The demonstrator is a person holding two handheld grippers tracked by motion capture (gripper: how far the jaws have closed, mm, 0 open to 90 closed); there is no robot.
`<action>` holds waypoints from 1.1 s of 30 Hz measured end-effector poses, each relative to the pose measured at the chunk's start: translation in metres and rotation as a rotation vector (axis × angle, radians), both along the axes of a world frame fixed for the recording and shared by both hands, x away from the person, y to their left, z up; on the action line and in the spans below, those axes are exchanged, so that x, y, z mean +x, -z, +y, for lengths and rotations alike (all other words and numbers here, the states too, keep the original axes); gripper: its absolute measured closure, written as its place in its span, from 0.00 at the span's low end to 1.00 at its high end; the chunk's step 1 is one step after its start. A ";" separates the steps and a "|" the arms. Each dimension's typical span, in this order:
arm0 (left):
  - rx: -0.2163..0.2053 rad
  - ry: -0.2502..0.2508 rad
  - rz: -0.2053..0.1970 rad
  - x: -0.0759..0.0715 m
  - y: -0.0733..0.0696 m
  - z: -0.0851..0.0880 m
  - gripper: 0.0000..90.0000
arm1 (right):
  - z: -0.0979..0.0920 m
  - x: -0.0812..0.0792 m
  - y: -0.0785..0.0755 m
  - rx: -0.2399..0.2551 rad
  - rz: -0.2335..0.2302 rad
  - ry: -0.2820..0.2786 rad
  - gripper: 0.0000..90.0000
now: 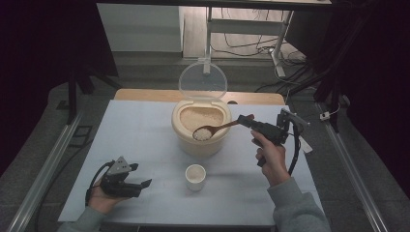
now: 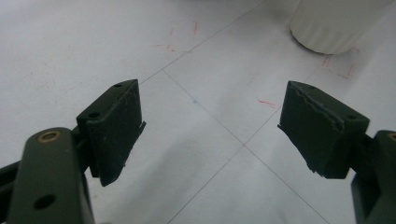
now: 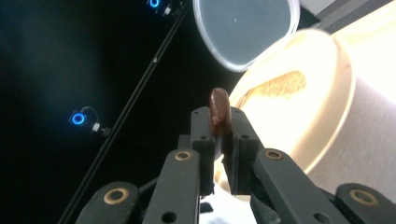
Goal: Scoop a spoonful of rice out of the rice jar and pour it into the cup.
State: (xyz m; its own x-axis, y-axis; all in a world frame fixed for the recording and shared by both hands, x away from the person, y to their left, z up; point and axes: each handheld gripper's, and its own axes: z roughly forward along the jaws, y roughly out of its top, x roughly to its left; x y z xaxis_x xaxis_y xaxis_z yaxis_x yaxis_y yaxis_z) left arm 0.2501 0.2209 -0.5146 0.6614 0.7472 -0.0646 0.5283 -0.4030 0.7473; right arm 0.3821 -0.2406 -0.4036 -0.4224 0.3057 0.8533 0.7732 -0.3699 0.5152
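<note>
Over the round cream plastic rice bin (image 1: 200,133), the right gripper (image 1: 247,121) clamps a brown wooden spoon (image 1: 212,129) heaped with rice; the left gripper (image 1: 138,176) rests released on the white bench (image 1: 140,140).

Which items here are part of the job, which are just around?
In use:
- brown wooden spoon loaded with rice
- cream round rice bin, clear lid up
- small white cup
- right gripper, shut on the spoon

Idle:
- left gripper, open
- white table

The high view is looking down on the table (image 1: 145,145); each gripper view is peering close along its own jaws, sharing that tabletop.
</note>
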 end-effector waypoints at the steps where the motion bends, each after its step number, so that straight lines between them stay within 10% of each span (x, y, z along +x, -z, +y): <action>1: 0.001 0.000 0.000 0.000 0.000 0.000 0.24 | 0.000 -0.002 0.002 0.000 0.002 -0.005 0.92; 15: 0.006 -0.004 0.004 0.001 0.001 -0.001 0.23 | 0.004 -0.024 0.035 -0.028 0.036 -0.069 0.92; 33: 0.011 -0.002 0.008 0.001 0.002 -0.001 0.23 | 0.013 -0.033 0.049 -0.178 -0.036 -0.071 0.92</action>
State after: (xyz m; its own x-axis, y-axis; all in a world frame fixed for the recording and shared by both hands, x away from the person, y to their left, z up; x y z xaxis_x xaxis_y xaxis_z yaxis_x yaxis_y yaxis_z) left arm 0.2515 0.2195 -0.5168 0.6593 0.7493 -0.0620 0.5352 -0.4098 0.7387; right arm 0.3486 -0.2273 -0.4524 -0.4779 0.4186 0.7722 0.7739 -0.2152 0.5956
